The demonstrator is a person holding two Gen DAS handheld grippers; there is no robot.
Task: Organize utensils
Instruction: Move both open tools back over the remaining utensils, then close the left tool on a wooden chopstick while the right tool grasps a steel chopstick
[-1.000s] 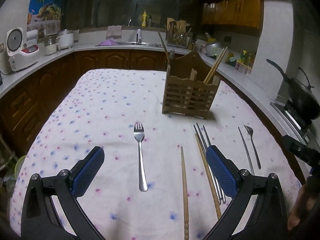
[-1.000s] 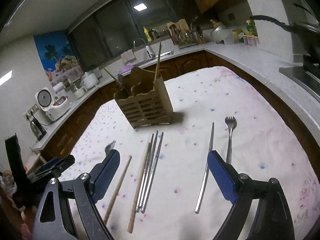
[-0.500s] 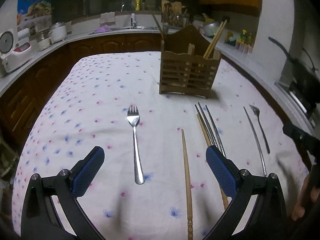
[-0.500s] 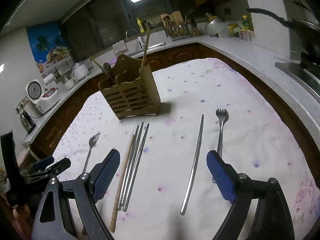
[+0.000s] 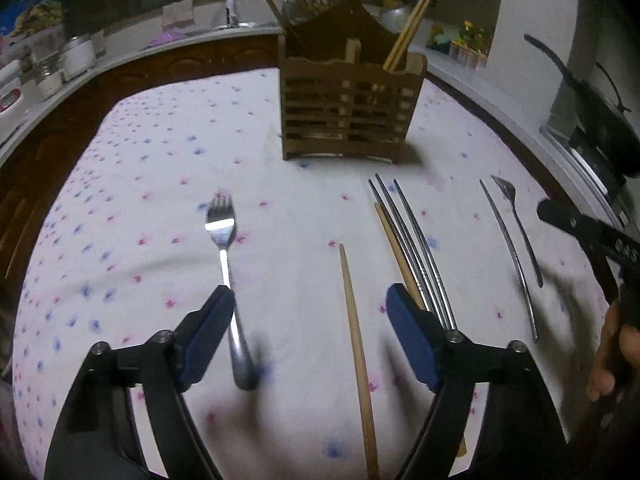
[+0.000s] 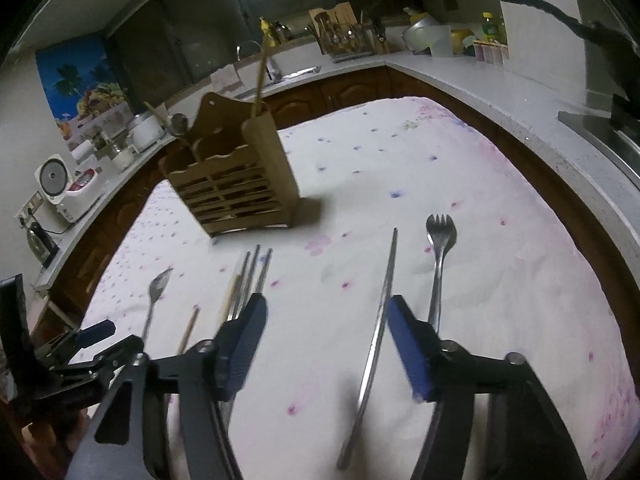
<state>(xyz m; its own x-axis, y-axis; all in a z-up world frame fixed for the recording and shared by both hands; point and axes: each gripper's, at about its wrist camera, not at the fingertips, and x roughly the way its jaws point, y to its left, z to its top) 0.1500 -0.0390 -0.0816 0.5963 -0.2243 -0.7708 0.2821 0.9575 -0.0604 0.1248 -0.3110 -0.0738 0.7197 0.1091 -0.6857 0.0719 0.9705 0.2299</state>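
The table (image 5: pixel 120 184), covered by a flower-printed cloth, is bounded on its far and right sides by a countertop (image 6: pixel 500 92), from which it is separated by a narrow dark gap; a stove with a black pan (image 5: pixel 600 128) is seen just past the right edge. The wooden utensil holder (image 5: pixel 352 108) stands upright near the far middle of the cloth, with wooden chopsticks (image 5: pixel 408 32) leaning out of its right compartment. Bare cloth is seen left of the fork (image 5: pixel 224 248) and between the holder and the loose utensils. The left gripper (image 5: pixel 310 312) is held with its jaws at a medium gap; the fork handle lies just beside the left pad, and a single wooden chopstick (image 5: pixel 354 320) lies between the pads. A bundle of metal chopsticks (image 5: pixel 416 248) with one wooden stick runs under the right pad. The right gripper (image 6: pixel 326 328) is likewise partly open, with a lone metal chopstick (image 6: pixel 380 320) lying between its pads, close to the right one, and a second fork (image 6: pixel 440 256) just beyond that pad. Whether either gripper touches the cloth cannot be told. Compared with half a second earlier, both sets of jaws have been narrowed markedly, and both grippers have been brought lower and nearer to the utensils; the utensils themselves have not been shifted.
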